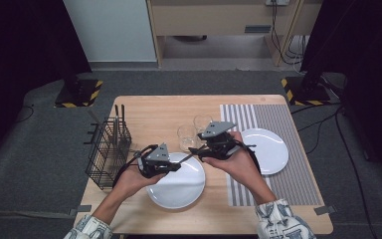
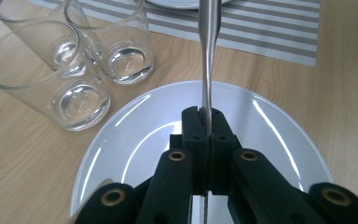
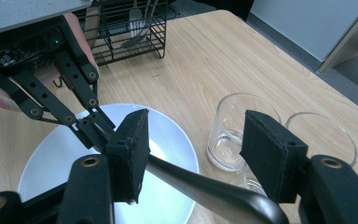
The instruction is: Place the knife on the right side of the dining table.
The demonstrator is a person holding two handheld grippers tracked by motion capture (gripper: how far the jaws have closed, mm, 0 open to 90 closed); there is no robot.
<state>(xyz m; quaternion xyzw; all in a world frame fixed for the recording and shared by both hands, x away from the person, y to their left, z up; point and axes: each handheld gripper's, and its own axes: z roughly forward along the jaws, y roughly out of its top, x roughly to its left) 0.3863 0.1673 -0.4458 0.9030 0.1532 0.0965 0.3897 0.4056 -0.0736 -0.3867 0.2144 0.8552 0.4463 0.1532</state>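
The left gripper (image 2: 206, 128) has its jaws pressed together on the thin end of a piece of metal cutlery (image 2: 207, 70), which juts straight out ahead of it. Which piece of cutlery it is cannot be told. Just below the left gripper sits a white plate (image 2: 135, 135), and ahead of it and off to one side stand two clear glasses (image 2: 74, 88), close together on the wooden table (image 2: 23, 158). Beyond the plate lies a striped mat (image 2: 270, 32).

The right gripper (image 3: 193, 154) has its jaws spread wide, one on each side of the broad handle end of the cutlery (image 3: 205, 189); the handle passes between them just beside one pad, but whether it touches cannot be told. Straight ahead of the right gripper is the left gripper (image 3: 95, 128), over the same plate (image 3: 51, 154). Farther on, beyond the left gripper, stands a black wire basket (image 3: 130, 28) with more cutlery in it.

From the high view, both grippers meet over the near plate (image 1: 179, 186), the left gripper (image 1: 171, 164) facing the right gripper (image 1: 199, 149).
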